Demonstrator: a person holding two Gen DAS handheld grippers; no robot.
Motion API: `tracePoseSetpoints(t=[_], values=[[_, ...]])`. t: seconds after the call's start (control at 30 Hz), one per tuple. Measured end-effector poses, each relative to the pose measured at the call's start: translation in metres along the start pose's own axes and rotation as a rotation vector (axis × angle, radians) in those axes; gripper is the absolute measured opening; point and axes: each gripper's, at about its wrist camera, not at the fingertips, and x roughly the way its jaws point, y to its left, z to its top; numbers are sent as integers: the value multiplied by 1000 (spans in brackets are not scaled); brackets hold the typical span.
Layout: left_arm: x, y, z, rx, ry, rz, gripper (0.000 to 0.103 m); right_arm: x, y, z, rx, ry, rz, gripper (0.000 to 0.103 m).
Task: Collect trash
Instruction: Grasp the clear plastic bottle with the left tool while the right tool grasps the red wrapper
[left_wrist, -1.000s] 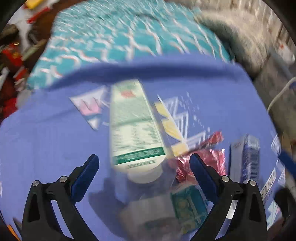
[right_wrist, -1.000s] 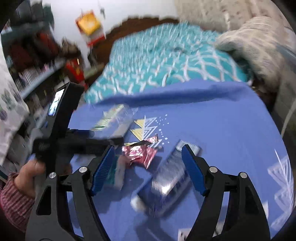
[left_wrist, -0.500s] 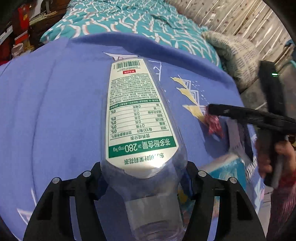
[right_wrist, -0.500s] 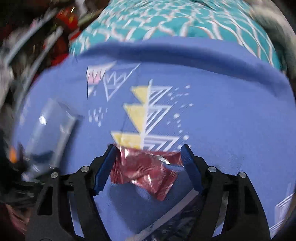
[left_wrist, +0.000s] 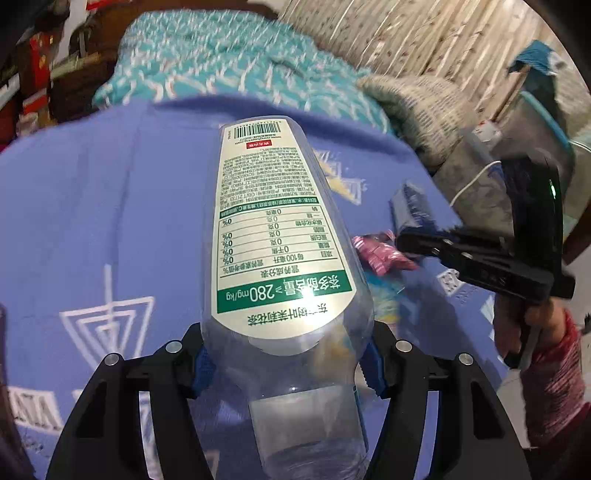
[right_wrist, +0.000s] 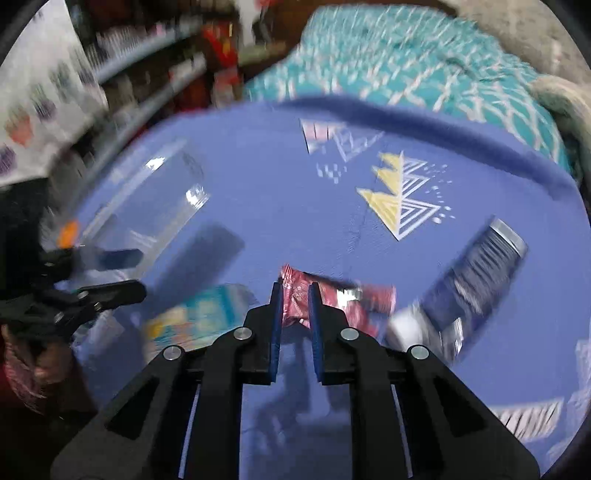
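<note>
My left gripper (left_wrist: 286, 363) is shut on a clear plastic bottle (left_wrist: 273, 236) with a white and green label, held above the blue cloth (left_wrist: 110, 206). The bottle also shows in the right wrist view (right_wrist: 147, 206), blurred, at the left. My right gripper (right_wrist: 295, 291) is shut on a red foil wrapper (right_wrist: 347, 299), which also shows in the left wrist view (left_wrist: 376, 254). A dark blue carton (right_wrist: 476, 269) lies to the right of the wrapper. A teal and yellow pack (right_wrist: 199, 317) lies to its left.
A teal patterned blanket (left_wrist: 229, 70) and a grey pillow (left_wrist: 417, 107) lie beyond the blue cloth. Cluttered shelves (right_wrist: 147, 74) stand at the left. A white cable (left_wrist: 476, 173) runs at the right edge of the bed.
My left gripper closed on the bottle and lifted it. My right gripper moved from the blue carton to the red wrapper and closed on it.
</note>
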Motion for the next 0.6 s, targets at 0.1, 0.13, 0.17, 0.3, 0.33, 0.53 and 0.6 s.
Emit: tracePoseSetpoints(t=[0.1, 0.13, 0.17, 0.3, 0.33, 0.53, 0.6], values=[[-23, -10, -1, 44, -58, -28, 59, -39, -10, -36, 83, -99, 6, 15], [-28, -15, 0, 54, -64, -53, 59, -47, -13, -49, 102, -119, 2, 15], [-31, -21, -2, 67, -61, -98, 59, -52, -15, -60, 112, -124, -12, 16], [-26, -39, -11, 98, -20, -156, 59, -41, -26, -79, 161, -98, -35, 34], [-23, -42, -13, 100, -12, -157, 59, -37, -30, -80, 189, -96, -29, 66], [-17, -41, -18, 77, -1, -137, 59, 7, -14, -65, 32, -94, -211, 60], [-20, -32, -20, 62, -2, -127, 59, 31, -9, -56, 0, -50, -236, 57]])
